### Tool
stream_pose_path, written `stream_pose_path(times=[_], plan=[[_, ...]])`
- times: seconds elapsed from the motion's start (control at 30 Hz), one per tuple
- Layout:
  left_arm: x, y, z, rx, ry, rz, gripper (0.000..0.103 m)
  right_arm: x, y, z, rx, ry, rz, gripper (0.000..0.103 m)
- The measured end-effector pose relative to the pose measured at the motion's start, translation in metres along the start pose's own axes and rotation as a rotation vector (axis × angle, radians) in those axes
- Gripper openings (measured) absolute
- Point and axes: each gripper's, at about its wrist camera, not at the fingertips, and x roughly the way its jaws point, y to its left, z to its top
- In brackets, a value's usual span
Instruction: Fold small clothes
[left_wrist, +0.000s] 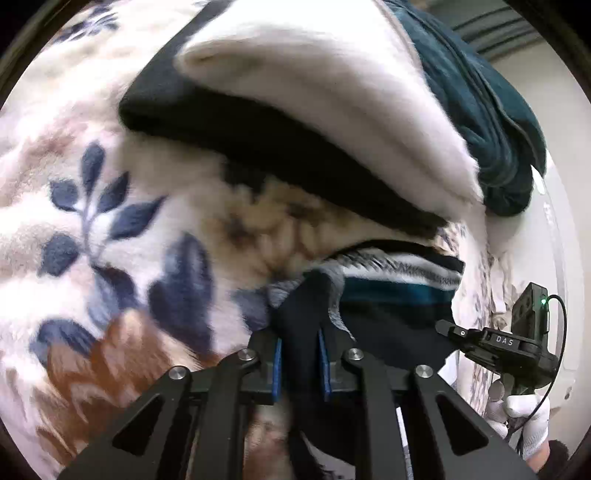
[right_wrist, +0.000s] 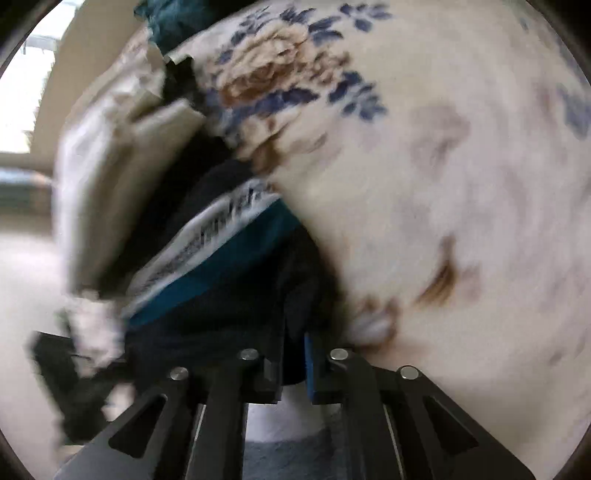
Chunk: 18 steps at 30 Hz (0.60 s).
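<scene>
Both tongs clamp the dark striped garment: left tongs (left_wrist: 300, 363) and right tongs (right_wrist: 293, 363) grip its navy edge. The garment (left_wrist: 399, 291) hangs limp over the floral blanket (left_wrist: 110, 221). Soft, light fabric; hold by corners.

Floral blankets: one (left_wrist: 92, 206)
Striped dark garments: one (left_wrist: 399, 291)
Folded clothes stacked: three (left_wrist: 314, 92)
Grippers: two (left_wrist: 300, 363)

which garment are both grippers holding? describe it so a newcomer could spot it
Start at the floral blanket. In front of the folded black-and-white pile lies a dark navy garment, pinched by the left gripper and right gripper. Only it has teal and white patterned stripes.
</scene>
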Motion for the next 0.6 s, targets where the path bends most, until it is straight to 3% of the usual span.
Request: stream_pose_path(times=[0.1, 0.27, 0.3, 0.33, 0.4, 0.47, 0.53, 0.57, 0.6], plan=[[-0.017, -0.006, -0.006, 0.015, 0.026, 0.011, 0.028, -0.005, 0.007, -0.001, -0.019, 0.014, -0.025, 0.010], [-0.062, -0.004, -0.046, -0.086, 0.000, -0.048, 0.029, -0.037, 0.010, -0.030, -0.012, -0.012, -0.005, 0.034], [-0.065, -0.006, -0.057, -0.118, 0.008, -0.065, 0.034, -0.040, 0.008, -0.036, -0.010, -0.006, 0.001, 0.035], [-0.064, -0.007, -0.063, -0.137, 0.013, -0.091, 0.054, -0.041, 0.006, -0.045, 0.002, 0.007, 0.002, 0.035], [-0.049, -0.009, -0.077, -0.187, 0.049, -0.148, 0.070, -0.038, 0.000, -0.058, 0.021, 0.032, 0.002, 0.035], [-0.021, -0.009, -0.088, -0.253, 0.096, -0.223, 0.070, -0.031, -0.004, -0.068, 0.037, 0.052, 0.001, 0.035], [-0.004, -0.012, -0.096, -0.277, 0.078, -0.306, 0.064, -0.023, -0.006, -0.073, 0.062, 0.067, 0.005, 0.035], [-0.002, -0.016, -0.098, -0.269, 0.054, -0.327, 0.059, -0.021, -0.009, -0.078, 0.076, 0.065, 0.010, 0.035], [-0.003, -0.020, -0.099, -0.261, 0.039, -0.398, 0.045, -0.020, -0.011, -0.079, 0.089, 0.062, 0.011, 0.035]])
